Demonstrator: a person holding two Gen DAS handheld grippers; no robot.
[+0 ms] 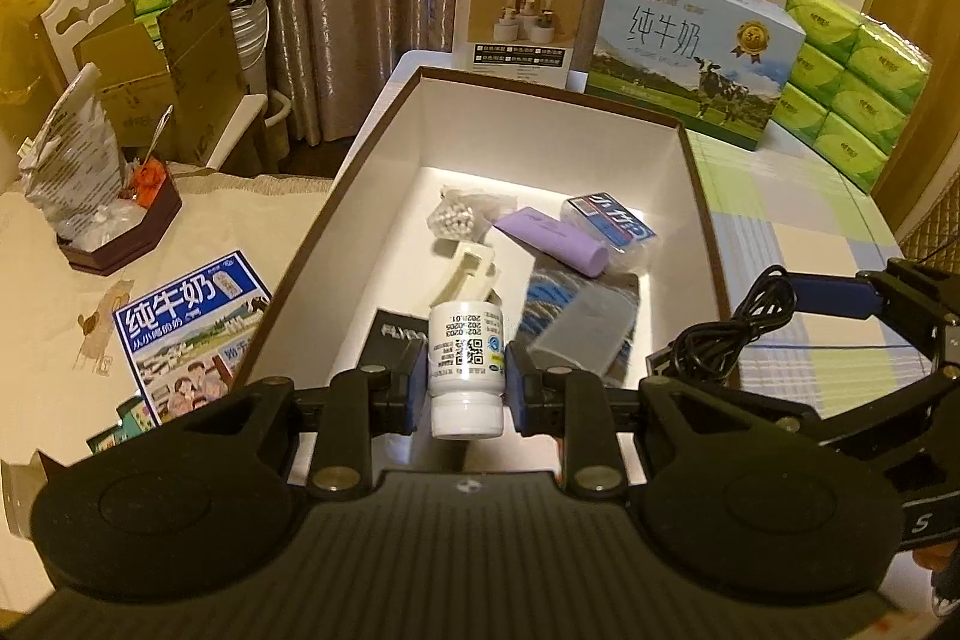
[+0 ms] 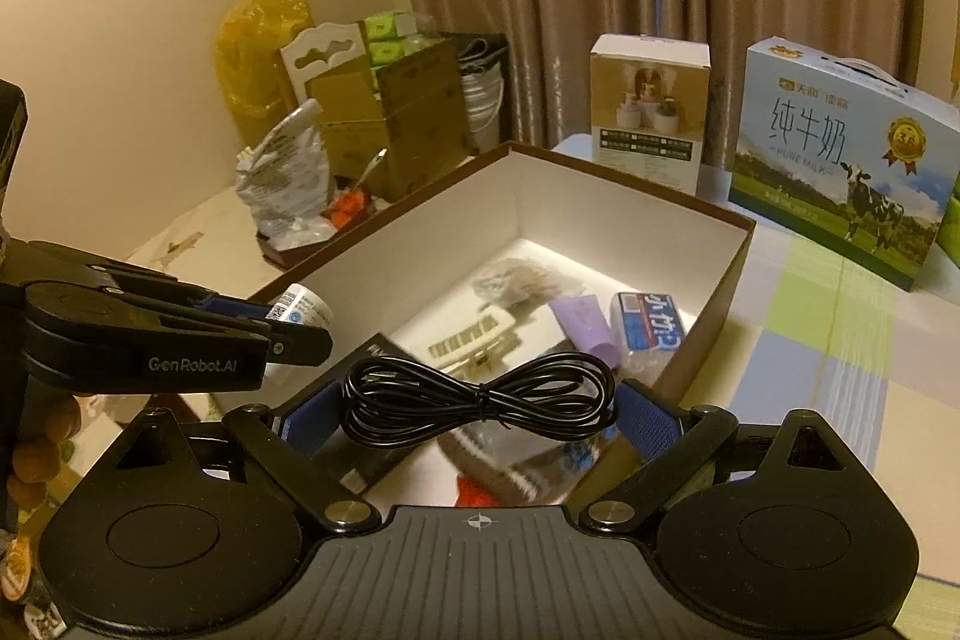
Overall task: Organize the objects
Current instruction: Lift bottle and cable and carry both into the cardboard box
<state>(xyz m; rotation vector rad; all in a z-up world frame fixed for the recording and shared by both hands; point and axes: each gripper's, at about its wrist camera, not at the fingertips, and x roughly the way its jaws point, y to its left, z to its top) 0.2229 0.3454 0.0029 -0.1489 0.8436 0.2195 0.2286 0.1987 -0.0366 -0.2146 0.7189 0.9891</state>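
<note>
White plastic bottle (image 1: 465, 370), QR-code label, cap toward the camera: clamped between blue pads of left gripper (image 1: 465, 381), jaws narrowed onto its sides; held above near end of open box (image 1: 384, 148).

Black cable (image 2: 480, 391), coiled and tied at its middle into a bow shape: pinched at both loop ends between blue pads of right gripper (image 2: 477, 421), jaws standing wide, closed on the bundle; held over near edge of the same box, at 3 o'clock of the bottle in the left wrist view.

Brown-rimmed box, white inside, on table with pastel checked cloth (image 1: 798, 244). Contents, listed from the bottle outward:
- cream plastic piece (image 1: 467, 277), at 12 o'clock, near
- grey case on blue patterned item (image 1: 579, 328), at 2 o'clock
- purple tube (image 1: 555, 241), at 1 o'clock
- blue-and-white packet (image 1: 609, 226), just beyond the tube, touching it
- clear bag of small white pieces (image 1: 456, 217), at 12 o'clock, farther
- black booklet (image 1: 399, 331), at 10 o'clock

Beyond the box: humidifier carton (image 1: 519, 16), at 12 o'clock; milk carton with cow (image 1: 690, 52), at 1 o'clock; green tissue packs (image 1: 852, 82), at 2 o'clock. Blue milk leaflet (image 1: 192, 334), at 9 o'clock, outside the box.
</note>
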